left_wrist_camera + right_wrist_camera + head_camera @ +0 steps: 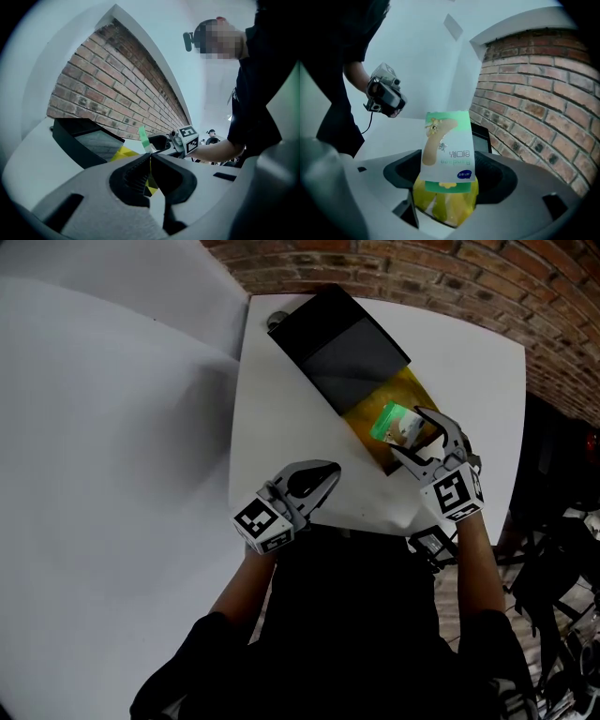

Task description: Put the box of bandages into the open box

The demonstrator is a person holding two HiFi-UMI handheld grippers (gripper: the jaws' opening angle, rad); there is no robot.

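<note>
Head view shows the task near its end, but not finished: the bandage box is held by the right gripper just over the yellow inside of the open box, which lies on the white table at about 12 o'clock from the person, with its dark lid standing toward 11 o'clock. It cannot be told from these pictures if the bandage box already touches the yellow bottom or hangs a little above it. What seems to be left is to lower it fully, let it go and take the gripper away. In the right gripper view the right gripper has its jaws spread to the width of the bandage box and they clamp it from both sides; the printed face is turned to the camera and upside down, and yellow shows directly under it. The left gripper rests near the table's front edge, at about 8 o'clock from the bandage box and well apart from it. In the left gripper view the left gripper has its jaws pressed together with nothing between them, so it takes no part in the work at this moment.
</note>
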